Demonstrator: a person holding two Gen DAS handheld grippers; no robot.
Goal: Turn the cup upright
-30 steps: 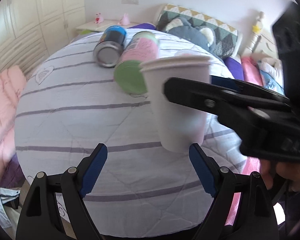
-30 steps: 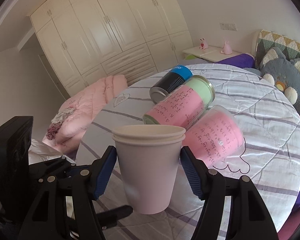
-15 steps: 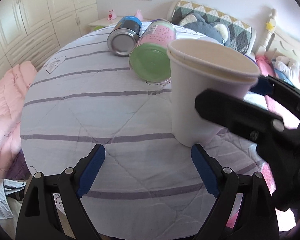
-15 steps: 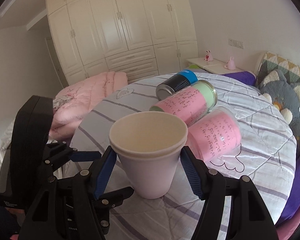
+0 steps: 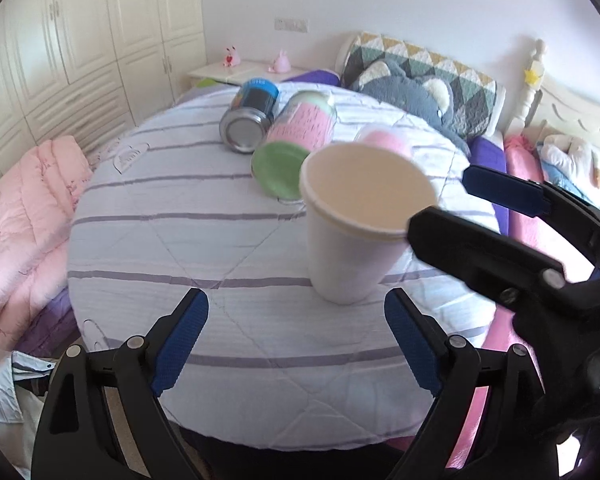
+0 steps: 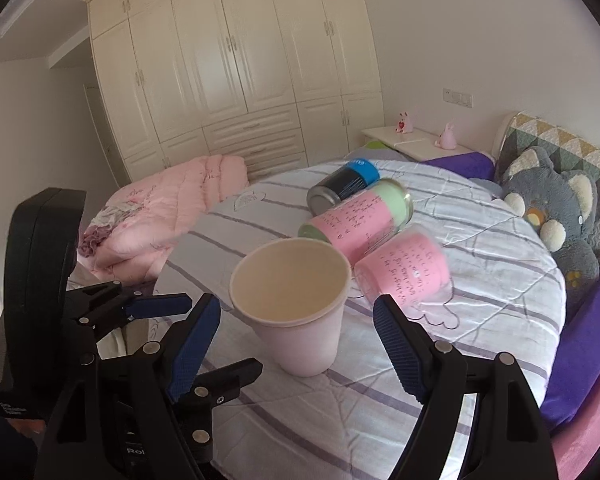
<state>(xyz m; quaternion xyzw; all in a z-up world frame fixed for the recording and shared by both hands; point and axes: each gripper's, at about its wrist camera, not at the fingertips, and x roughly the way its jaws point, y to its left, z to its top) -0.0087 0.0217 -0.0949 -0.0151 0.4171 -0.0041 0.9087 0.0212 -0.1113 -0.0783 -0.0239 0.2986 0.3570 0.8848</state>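
Observation:
A white paper cup (image 5: 352, 236) stands upright, mouth up, on the striped round table (image 5: 180, 240); it also shows in the right wrist view (image 6: 296, 312). My right gripper (image 6: 296, 336) is open, its blue pads (image 6: 396, 340) apart on either side of the cup and clear of it. In the left wrist view the right gripper (image 5: 500, 216) reaches in from the right beside the cup's rim. My left gripper (image 5: 296, 344) is open and empty, just in front of the cup.
Behind the cup lie a pink-and-green can (image 6: 364, 216), a dark can with a blue end (image 6: 344, 188) and a pink-labelled clear cup (image 6: 404, 272). A plush toy (image 6: 556, 216) and pillows sit right; a pink quilt (image 5: 16, 216) lies left.
The right gripper lowered the cup onto the table and opened, letting it go. Both cameras have pulled back and risen, so the cup's mouth now shows from above.

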